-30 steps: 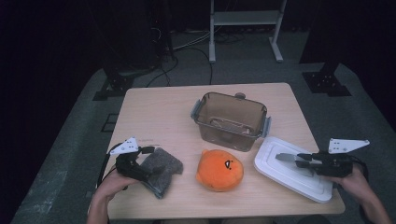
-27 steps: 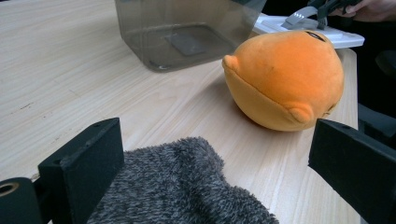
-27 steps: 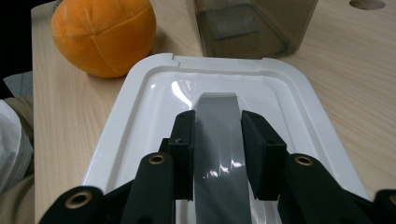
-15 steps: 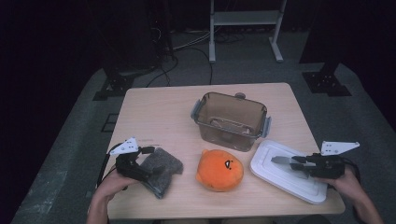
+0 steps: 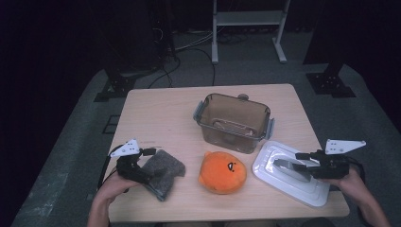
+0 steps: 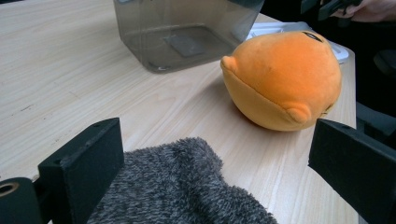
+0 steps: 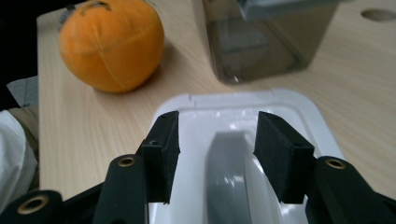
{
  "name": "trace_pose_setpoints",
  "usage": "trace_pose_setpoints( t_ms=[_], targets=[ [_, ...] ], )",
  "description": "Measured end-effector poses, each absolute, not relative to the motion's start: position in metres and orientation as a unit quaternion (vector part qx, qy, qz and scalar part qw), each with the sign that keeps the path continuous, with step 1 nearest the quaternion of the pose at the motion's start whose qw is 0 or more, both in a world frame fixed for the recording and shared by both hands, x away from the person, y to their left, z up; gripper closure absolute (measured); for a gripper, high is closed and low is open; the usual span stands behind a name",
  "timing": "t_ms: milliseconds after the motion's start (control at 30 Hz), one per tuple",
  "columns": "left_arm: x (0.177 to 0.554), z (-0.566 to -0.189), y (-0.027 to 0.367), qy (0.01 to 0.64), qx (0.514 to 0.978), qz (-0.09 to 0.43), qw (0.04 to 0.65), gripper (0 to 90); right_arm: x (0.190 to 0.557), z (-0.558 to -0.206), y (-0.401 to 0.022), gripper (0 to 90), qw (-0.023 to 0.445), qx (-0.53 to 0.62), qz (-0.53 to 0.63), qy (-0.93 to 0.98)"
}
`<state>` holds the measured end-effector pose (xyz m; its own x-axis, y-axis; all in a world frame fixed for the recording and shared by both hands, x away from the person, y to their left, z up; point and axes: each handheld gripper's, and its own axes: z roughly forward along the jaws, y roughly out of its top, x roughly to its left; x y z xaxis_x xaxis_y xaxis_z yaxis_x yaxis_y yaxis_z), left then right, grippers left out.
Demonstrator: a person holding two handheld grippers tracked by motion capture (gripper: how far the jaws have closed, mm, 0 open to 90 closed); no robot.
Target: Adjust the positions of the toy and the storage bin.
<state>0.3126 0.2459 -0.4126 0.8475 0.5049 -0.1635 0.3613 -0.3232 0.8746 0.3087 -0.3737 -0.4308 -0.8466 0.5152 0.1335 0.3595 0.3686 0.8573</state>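
A white lid [image 5: 283, 182] lies flat at the table's front right. My right gripper [image 5: 300, 161] hovers over it. Its jaws have just been opening and now stand either side of the lid's grey handle [image 7: 224, 154] without touching it. An orange plush ball [image 5: 222, 172] sits at the front middle, with a clear brown container [image 5: 234, 123] behind it. My left gripper [image 5: 146, 163] rests at the front left, open wide, with the edge of a grey fuzzy cloth [image 6: 177, 186] lying loose between its jaws.
The table's front edge [image 5: 227, 218] runs close to both hands. A round hole [image 7: 378, 15] in the tabletop lies behind the container. A metal stand [image 5: 246, 19] and cables are on the floor beyond the table.
The right gripper's jaws have parted from the lid's handle, and the hand has shifted slightly. The lid lies on the table. The left gripper and cloth have not moved.
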Motion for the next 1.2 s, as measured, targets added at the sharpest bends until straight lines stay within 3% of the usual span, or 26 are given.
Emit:
trace_pose_setpoints(
  t_ms=[167, 633, 1200],
  targets=[
    [0.313, -0.413, 0.246, 0.267, 0.811, 0.069, 0.516, 2.4, 0.311, -0.403, -0.343, 38.7, 0.076, 0.227, 0.512, 0.825],
    [0.313, -0.412, 0.249, 0.266, 0.810, 0.071, 0.518, 2.4, 0.314, -0.356, -0.266, 27.6, 0.054, 0.135, 0.533, 0.833],
    [0.312, -0.411, 0.250, 0.263, 0.807, 0.072, 0.523, 2.4, 0.328, -0.351, -0.200, 22.3, 0.019, 0.092, 0.524, 0.846]
  ],
)
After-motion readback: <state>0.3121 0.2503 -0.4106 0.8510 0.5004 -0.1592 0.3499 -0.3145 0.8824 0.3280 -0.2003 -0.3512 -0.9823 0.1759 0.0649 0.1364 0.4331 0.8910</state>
